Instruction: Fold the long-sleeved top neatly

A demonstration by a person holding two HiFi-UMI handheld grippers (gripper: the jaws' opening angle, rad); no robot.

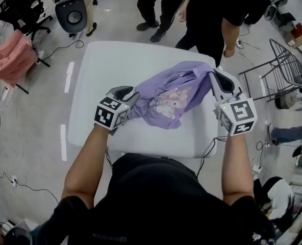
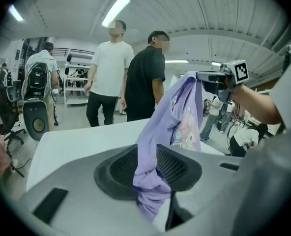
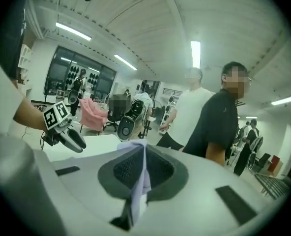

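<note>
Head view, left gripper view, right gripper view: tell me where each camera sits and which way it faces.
Head view: on the person's head, facing steeply down at the white table and purple top; both forearms, the left gripper and right gripper show.
Left gripper view: on the left gripper, looking along its jaws, the top between them, toward the right gripper.
Right gripper view: on the right gripper, jaws shut on the top, facing the left gripper.
Shared: both gripper views show the two bystanders.
</note>
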